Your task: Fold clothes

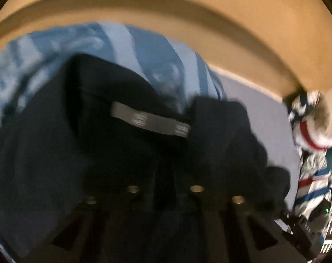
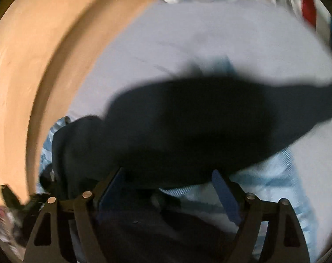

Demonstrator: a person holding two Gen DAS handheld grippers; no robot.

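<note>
A dark navy garment (image 1: 122,153) with a grey neck label (image 1: 150,119) fills the left wrist view and drapes over my left gripper (image 1: 166,175). Its finger arms stand close together with the navy cloth bunched between them, and the tips are hidden. In the right wrist view the same navy garment (image 2: 187,127) lies blurred across the front of my right gripper (image 2: 168,175). That gripper is open, its blue pads (image 2: 225,192) spread wide and pressing on nothing.
A lavender sheet (image 2: 187,39) covers the surface, bounded by a tan wooden edge (image 1: 187,11). Blue patterned cloth (image 1: 100,43) lies behind the navy garment. Red, white and blue striped cloth (image 1: 313,175) sits at the right. Pale blue fabric (image 2: 275,175) lies beside the right gripper.
</note>
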